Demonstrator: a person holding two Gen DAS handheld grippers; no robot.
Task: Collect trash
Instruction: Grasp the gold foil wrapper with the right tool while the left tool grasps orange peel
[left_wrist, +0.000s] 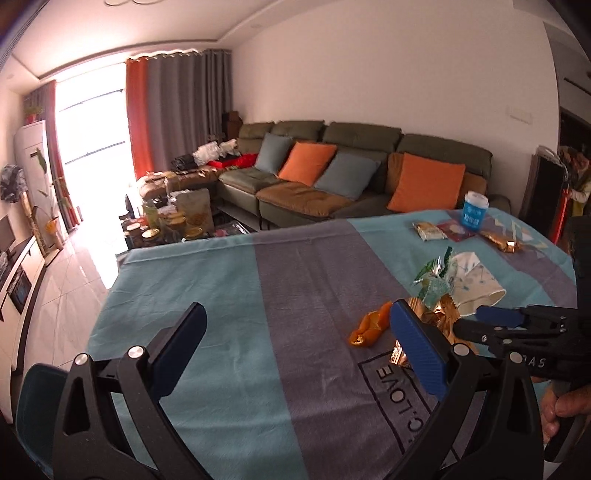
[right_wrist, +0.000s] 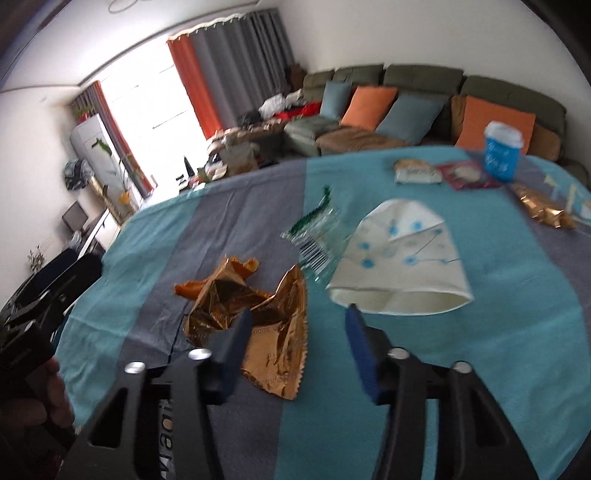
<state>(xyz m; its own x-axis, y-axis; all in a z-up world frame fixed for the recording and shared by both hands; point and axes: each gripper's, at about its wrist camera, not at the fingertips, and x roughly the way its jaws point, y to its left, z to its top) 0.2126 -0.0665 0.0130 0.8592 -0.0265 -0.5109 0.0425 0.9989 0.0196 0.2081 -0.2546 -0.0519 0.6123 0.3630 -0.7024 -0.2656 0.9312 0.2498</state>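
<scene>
Trash lies on a table under a teal and grey cloth (left_wrist: 221, 295). A crumpled gold wrapper (right_wrist: 266, 325) lies just ahead of my right gripper (right_wrist: 298, 311), partly behind its left finger. The jaws stand partly apart and neither pad presses on anything. A crushed white paper cup (right_wrist: 399, 266) with blue dots and a clear green wrapper (right_wrist: 317, 236) lie beyond. My left gripper (left_wrist: 297, 306) is wide open over bare cloth, with an orange peel (left_wrist: 369, 326) near its right finger. The right gripper (left_wrist: 467, 320) reaches in from the right over the gold wrapper (left_wrist: 439, 317).
At the far edge stand a blue cup (right_wrist: 502, 155), a small pale packet (right_wrist: 415, 171), a red packet (right_wrist: 467, 175) and another gold wrapper (right_wrist: 543, 206). A green sofa (left_wrist: 351, 177) with cushions stands behind the table. A hand (left_wrist: 565, 406) holds the right gripper.
</scene>
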